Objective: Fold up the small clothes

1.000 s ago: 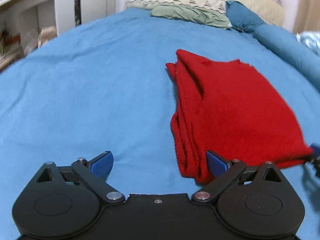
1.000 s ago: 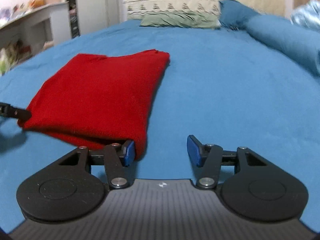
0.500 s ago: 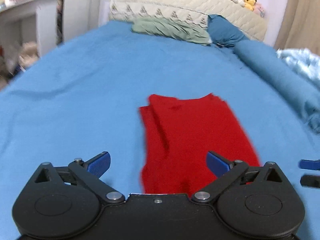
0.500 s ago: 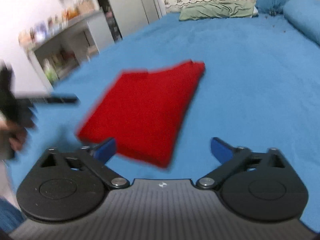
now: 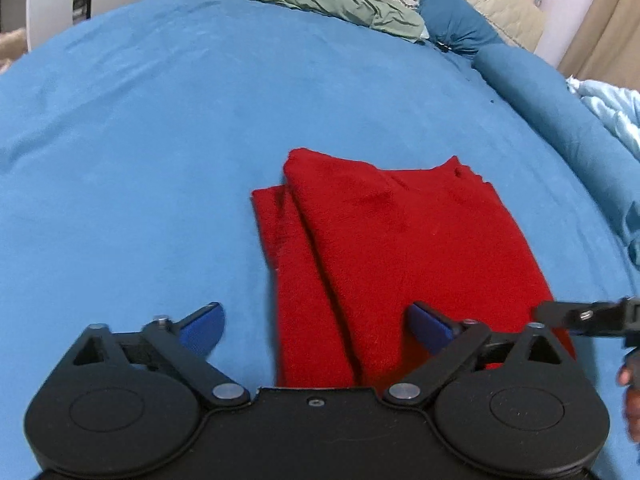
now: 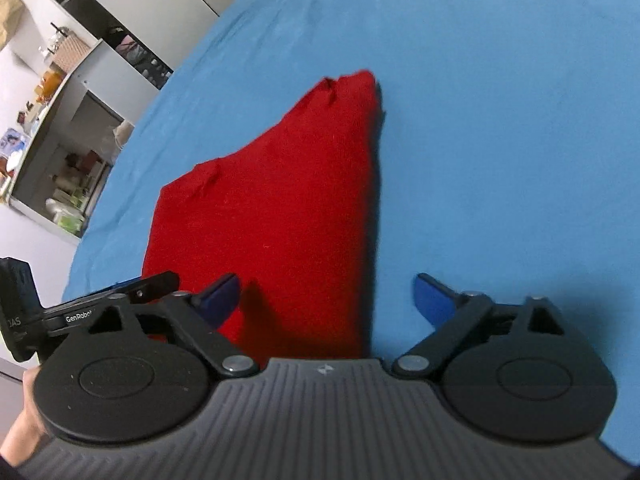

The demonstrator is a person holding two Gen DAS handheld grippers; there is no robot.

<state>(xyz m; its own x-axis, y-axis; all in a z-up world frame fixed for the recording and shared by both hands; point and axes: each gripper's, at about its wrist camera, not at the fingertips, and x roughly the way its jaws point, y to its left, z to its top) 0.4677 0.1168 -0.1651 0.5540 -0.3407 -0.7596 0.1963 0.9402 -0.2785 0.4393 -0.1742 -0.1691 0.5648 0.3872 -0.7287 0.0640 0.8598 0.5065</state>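
A red garment (image 5: 392,248) lies folded into a stacked rectangle on the blue bed sheet (image 5: 140,140). It also shows in the right wrist view (image 6: 288,216). My left gripper (image 5: 316,328) is open and empty, raised above the garment's near edge. My right gripper (image 6: 328,300) is open and empty, also raised above the near edge, over its right side. The right gripper's tip shows at the right of the left wrist view (image 5: 584,316). The left gripper shows at the left of the right wrist view (image 6: 92,300).
A green pillow (image 5: 340,0), a blue pillow (image 5: 452,20) and a long blue bolster (image 5: 560,104) lie at the bed's head. A light blue blanket (image 5: 616,108) is at the far right. White shelves with clutter (image 6: 52,140) stand left of the bed.
Both grippers let go of the red garment's near edge and pulled back and up. The garment now lies flat and folded on the sheet.
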